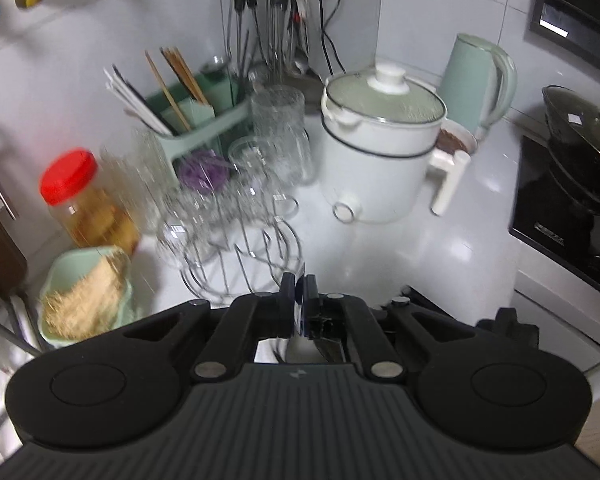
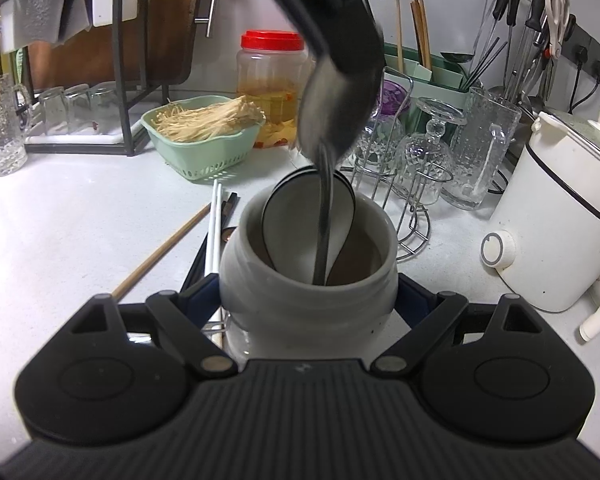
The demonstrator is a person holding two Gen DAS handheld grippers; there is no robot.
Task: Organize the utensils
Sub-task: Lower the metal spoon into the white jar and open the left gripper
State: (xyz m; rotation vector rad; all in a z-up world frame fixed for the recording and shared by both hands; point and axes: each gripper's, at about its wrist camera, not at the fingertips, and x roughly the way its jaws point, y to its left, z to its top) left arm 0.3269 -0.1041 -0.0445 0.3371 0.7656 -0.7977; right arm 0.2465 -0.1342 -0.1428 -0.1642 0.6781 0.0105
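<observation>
The right gripper (image 2: 309, 300) clamps a white jar (image 2: 308, 276) on the counter (image 2: 60, 232), a pad against each side. The left gripper (image 2: 340, 32) reaches in from above, its jaws clenched on the bowl of a metal spoon (image 2: 332, 116) whose handle hangs down into the jar, beside 2 white spoons (image 2: 300, 224) already inside. Chopsticks (image 2: 216, 220) lie on the counter just left of the jar
</observation>
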